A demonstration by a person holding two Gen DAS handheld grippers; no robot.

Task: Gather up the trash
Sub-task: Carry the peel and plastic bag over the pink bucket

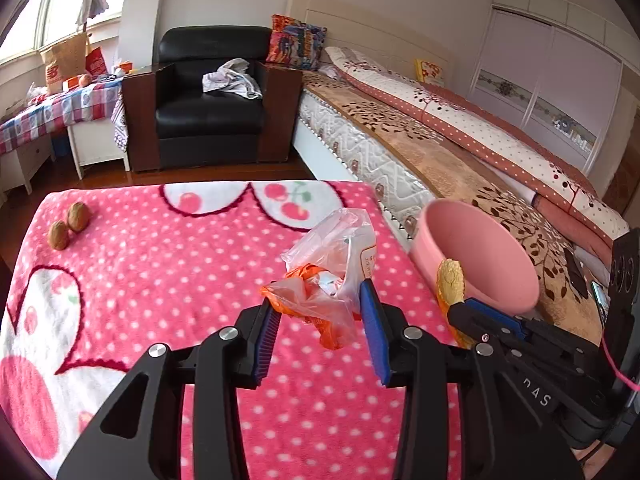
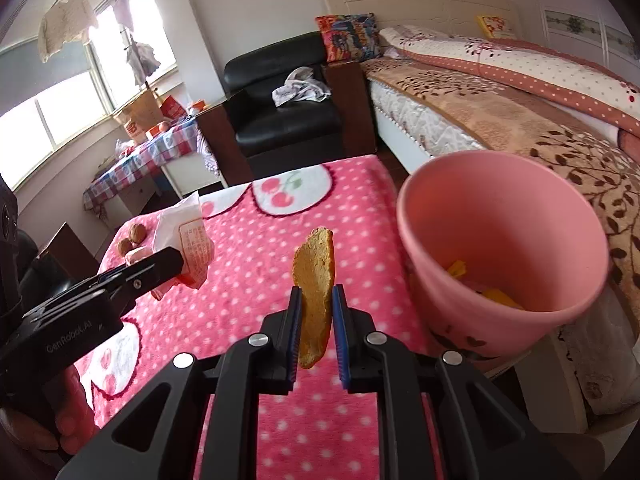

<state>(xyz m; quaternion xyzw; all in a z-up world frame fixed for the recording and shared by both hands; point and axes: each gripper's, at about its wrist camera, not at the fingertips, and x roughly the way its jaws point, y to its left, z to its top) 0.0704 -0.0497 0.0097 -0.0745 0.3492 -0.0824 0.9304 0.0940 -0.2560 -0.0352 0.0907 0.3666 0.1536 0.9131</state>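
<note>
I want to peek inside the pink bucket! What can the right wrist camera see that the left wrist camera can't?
Only the right wrist view looks into the pink bucket: yellow scraps lie at its bottom. It also shows the peel pinched in the right gripper.

Only the left wrist view shows the left gripper with its fingers around the crumpled plastic bag.

Both show the walnuts, the pink blanket, the armchair and the bed.
</note>
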